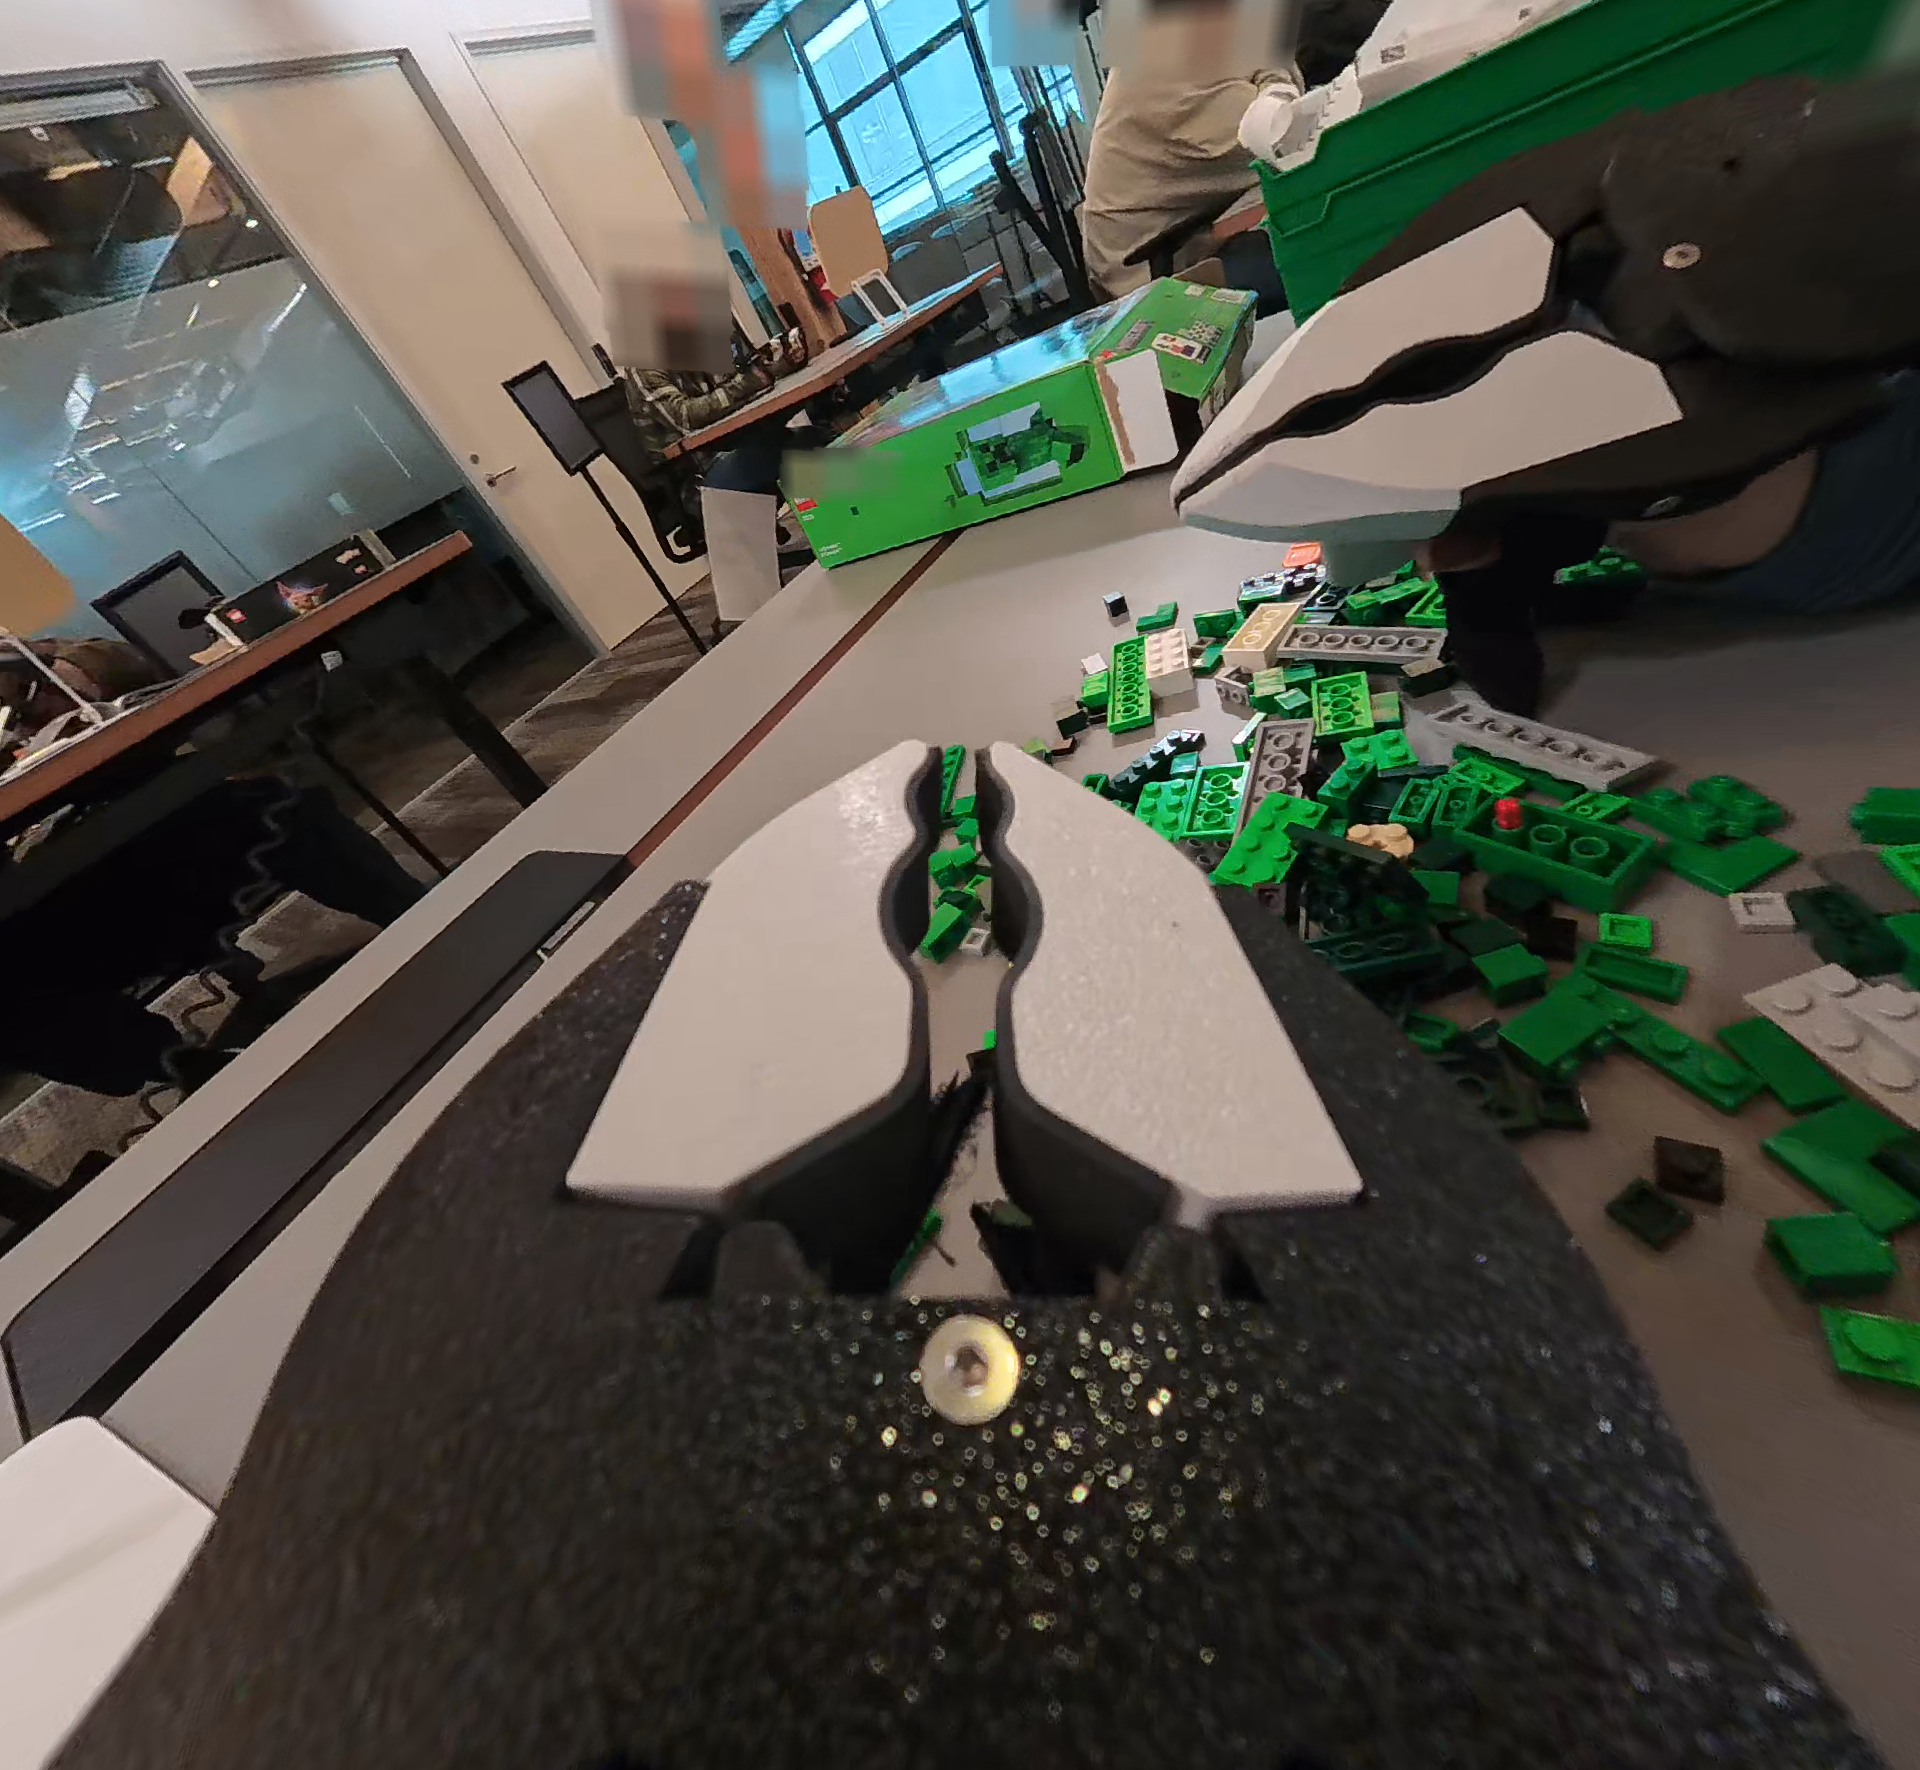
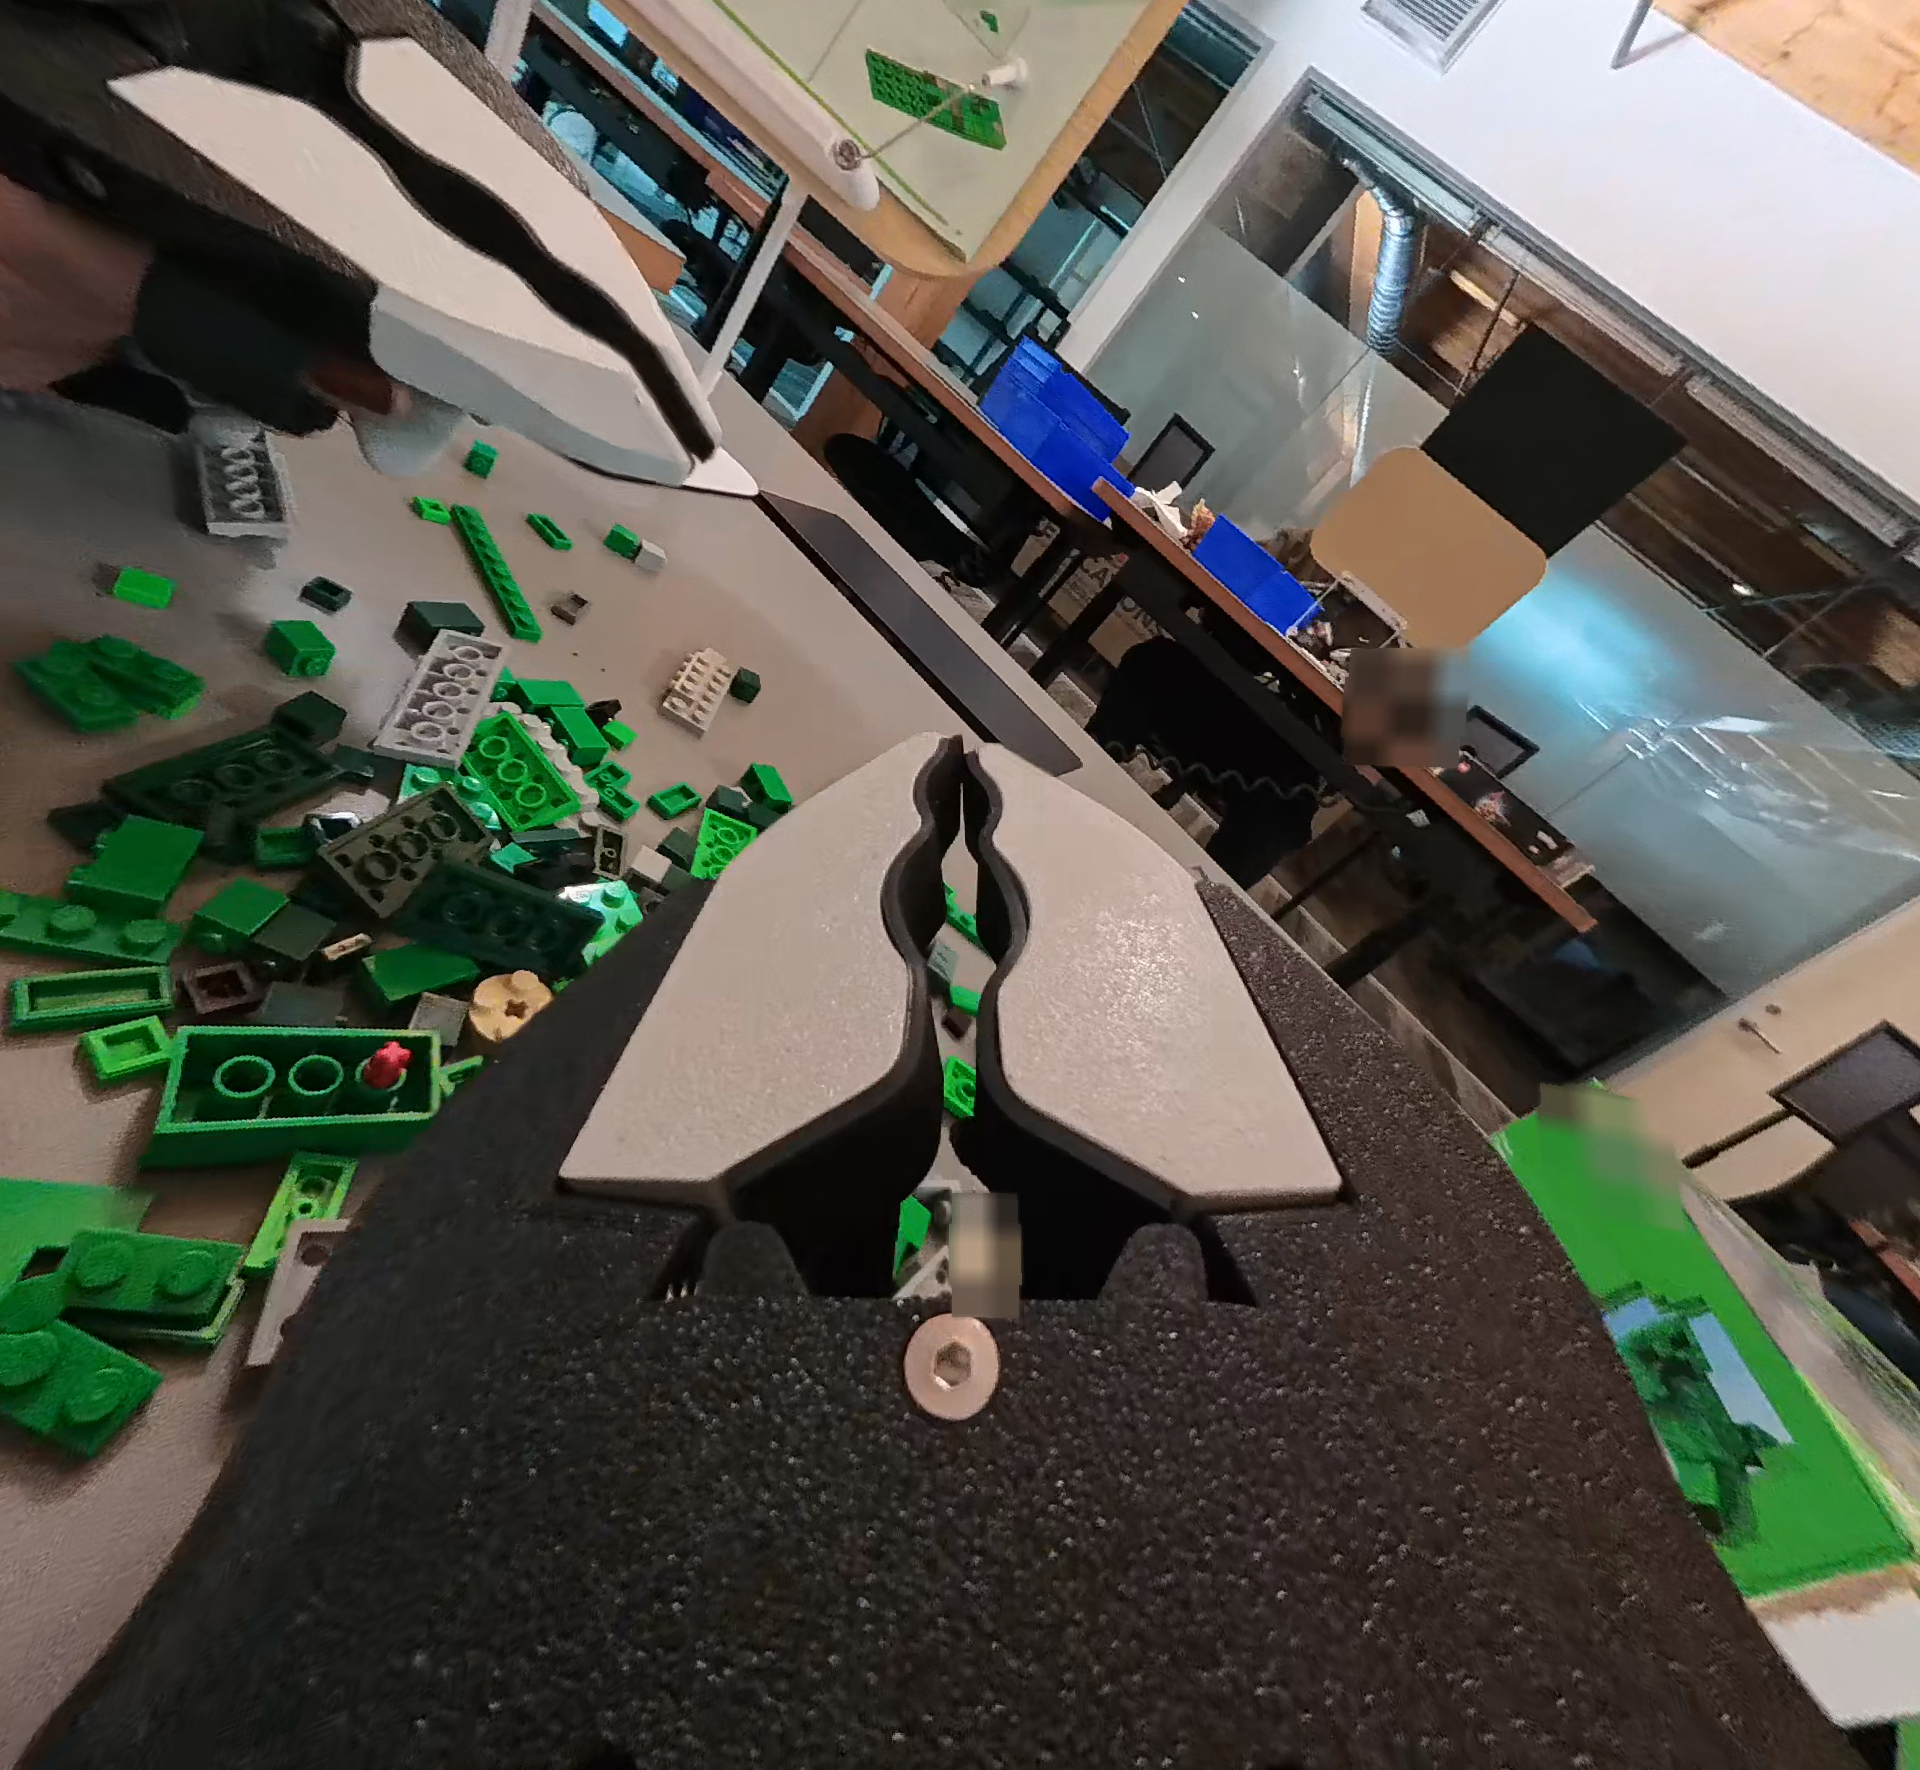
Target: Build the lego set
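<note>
A pile of loose green, dark green and grey lego pieces (image 1: pixel 1455 837) lies on the grey table (image 1: pixel 935 598); it also shows in the right wrist view (image 2: pixel 312 837). An upturned green brick with a small red piece in it (image 1: pixel 1553 842) lies in the pile, also seen in the right wrist view (image 2: pixel 296 1092). My left gripper (image 1: pixel 968 759) is shut and empty, above the pile's left edge. My right gripper (image 2: pixel 961 752) is shut and empty, above the pile's right edge. Each gripper shows in the other's view, shut: the right gripper (image 1: pixel 1195 484), the left gripper (image 2: pixel 707 447).
The green lego box (image 1: pixel 997 442) lies at the far side of the table, its end close to my right gripper (image 2: pixel 1704 1357). A green bin (image 1: pixel 1558 120) stands at the back right. An instruction booklet on a stand (image 2: pixel 904 27) is behind the pile. People sit at other desks.
</note>
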Motion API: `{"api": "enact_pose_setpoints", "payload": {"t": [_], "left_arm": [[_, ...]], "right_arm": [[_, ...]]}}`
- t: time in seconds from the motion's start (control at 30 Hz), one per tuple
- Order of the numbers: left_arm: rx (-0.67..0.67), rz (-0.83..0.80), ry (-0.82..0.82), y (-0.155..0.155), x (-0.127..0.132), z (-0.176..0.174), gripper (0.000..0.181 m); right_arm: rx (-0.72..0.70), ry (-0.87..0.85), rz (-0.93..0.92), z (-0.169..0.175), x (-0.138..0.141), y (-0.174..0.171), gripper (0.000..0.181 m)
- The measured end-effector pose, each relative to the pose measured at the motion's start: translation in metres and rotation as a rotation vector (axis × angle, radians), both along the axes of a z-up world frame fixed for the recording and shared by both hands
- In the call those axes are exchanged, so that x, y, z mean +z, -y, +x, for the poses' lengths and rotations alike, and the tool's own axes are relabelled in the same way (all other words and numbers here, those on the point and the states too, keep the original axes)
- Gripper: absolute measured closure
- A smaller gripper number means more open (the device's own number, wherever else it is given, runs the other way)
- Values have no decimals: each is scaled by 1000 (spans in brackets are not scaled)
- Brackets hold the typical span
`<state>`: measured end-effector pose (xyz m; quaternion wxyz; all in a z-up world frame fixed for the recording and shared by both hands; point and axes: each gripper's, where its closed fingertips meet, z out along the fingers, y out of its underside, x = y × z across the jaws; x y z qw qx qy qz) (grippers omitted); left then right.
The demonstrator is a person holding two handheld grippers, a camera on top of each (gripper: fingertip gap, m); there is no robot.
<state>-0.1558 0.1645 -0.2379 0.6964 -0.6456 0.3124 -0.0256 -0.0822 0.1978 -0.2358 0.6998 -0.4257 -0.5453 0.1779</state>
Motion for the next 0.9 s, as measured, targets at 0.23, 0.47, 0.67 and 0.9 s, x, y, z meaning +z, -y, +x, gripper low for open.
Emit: {"api": "enact_pose_setpoints", "payload": {"t": [0.23,0.47,0.67,0.9], "left_arm": [[-34,20,37,0,4,1,177],[-150,-137,138,2,-4,8,181],[-147,-118,201,2,3,2,181],[-153,-119,146,2,-2,6,181]], "right_arm": [[26,22,11,-4,-3,4,181],[55,28,16,-5,-4,9,181],[111,83,89,-12,-10,22,181],[150,62,38,-13,-9,23,181]]}}
